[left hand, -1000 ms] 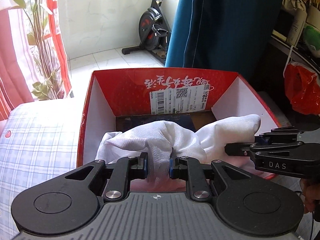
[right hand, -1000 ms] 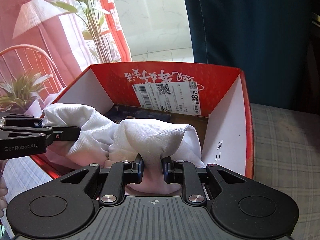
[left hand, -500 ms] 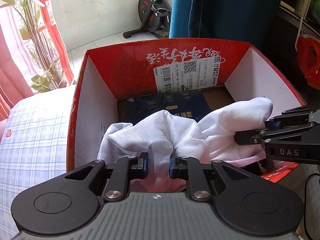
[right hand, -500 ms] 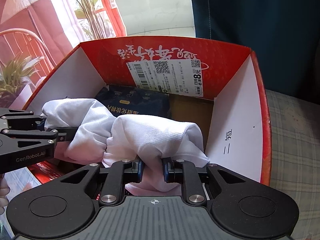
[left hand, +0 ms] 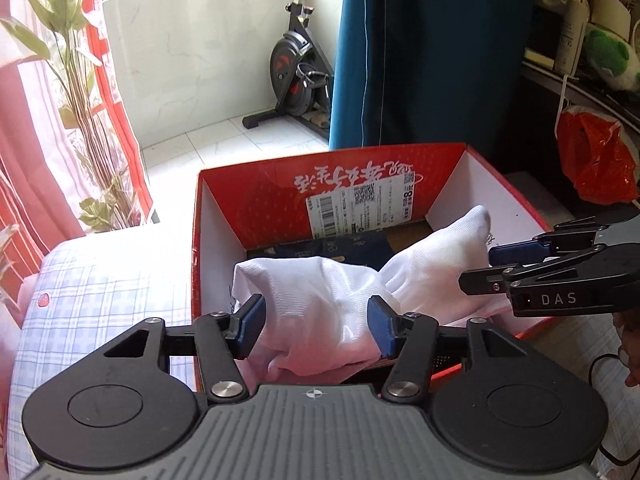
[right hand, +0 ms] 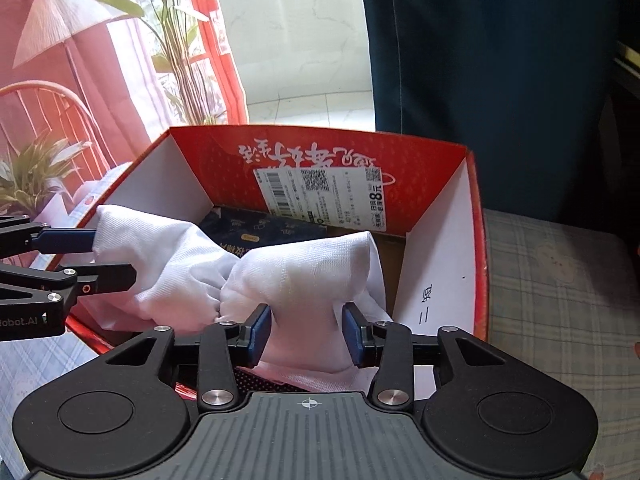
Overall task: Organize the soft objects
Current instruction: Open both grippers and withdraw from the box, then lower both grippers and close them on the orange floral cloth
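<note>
A white garment [left hand: 332, 292] lies bunched inside the red cardboard box [left hand: 256, 200], over its near edge. My left gripper [left hand: 316, 326] is open, its blue pads either side of the garment's left bunch. My right gripper [right hand: 306, 332] is open around the right bunch of the garment [right hand: 304, 268]. In the left wrist view the right gripper [left hand: 484, 264] comes in from the right beside the garment's right end. In the right wrist view the left gripper [right hand: 104, 256] comes in from the left. A dark blue packet [right hand: 260, 232] lies on the box floor behind the garment.
The box [right hand: 440, 248] stands on a checked bed cover [left hand: 100, 300]. A teal curtain [left hand: 420, 52], an exercise bike [left hand: 296, 80], a plant [left hand: 80, 120] and a red bag [left hand: 592, 160] stand beyond it.
Both grippers have opened and let go of the white garment, which now rests in the box. Both cameras have pulled back and up a little.
</note>
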A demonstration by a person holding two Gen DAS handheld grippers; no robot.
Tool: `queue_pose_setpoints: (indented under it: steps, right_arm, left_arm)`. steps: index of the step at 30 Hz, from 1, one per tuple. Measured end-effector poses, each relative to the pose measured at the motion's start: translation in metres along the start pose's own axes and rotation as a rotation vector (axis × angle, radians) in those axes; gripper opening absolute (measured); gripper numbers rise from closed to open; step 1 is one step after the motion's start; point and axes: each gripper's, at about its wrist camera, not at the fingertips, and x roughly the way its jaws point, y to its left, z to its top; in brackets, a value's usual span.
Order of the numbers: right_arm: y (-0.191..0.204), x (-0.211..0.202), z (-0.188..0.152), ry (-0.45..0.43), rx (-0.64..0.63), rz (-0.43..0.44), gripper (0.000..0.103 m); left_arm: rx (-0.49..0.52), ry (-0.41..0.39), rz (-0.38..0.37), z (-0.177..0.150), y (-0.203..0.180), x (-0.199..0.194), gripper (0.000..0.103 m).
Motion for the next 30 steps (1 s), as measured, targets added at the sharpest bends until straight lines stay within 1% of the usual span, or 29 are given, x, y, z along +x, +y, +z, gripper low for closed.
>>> queue_pose_setpoints:
  steps: [1, 3, 5, 10, 15, 18, 24, 30]
  right_arm:
    - [0.001, -0.008, 0.0, -0.021, -0.009, -0.001, 0.048]
    - [0.004, -0.024, -0.002, -0.062, -0.027, -0.01, 0.049]
    - [0.005, -0.039, -0.007, -0.081, -0.027, -0.003, 0.049]
    - [0.013, -0.073, -0.027, -0.126, -0.049, 0.011, 0.049]
    - [0.022, -0.093, -0.052, -0.142, -0.051, 0.045, 0.049]
    - [0.028, -0.098, -0.071, -0.133, -0.052, 0.07, 0.049]
    - [0.033, -0.092, -0.119, -0.085, -0.052, 0.093, 0.049]
    - [0.027, -0.078, -0.158, -0.035, -0.016, 0.081, 0.049]
  left_arm:
    - [0.002, -0.024, -0.008, -0.001, 0.0, -0.009, 0.06]
    - [0.01, -0.064, -0.012, -0.004, -0.003, -0.027, 0.06]
    - [0.007, -0.09, -0.012, -0.009, -0.007, -0.045, 0.06]
    - [-0.04, -0.111, -0.031, -0.03, -0.012, -0.077, 0.06]
    - [-0.071, -0.098, -0.053, -0.06, -0.025, -0.091, 0.06]
    - [-0.099, -0.087, -0.08, -0.081, -0.031, -0.094, 0.06]
    - [-0.167, -0.049, -0.122, -0.118, -0.04, -0.091, 0.06]
    - [-0.213, 0.022, -0.151, -0.134, -0.04, -0.069, 0.06]
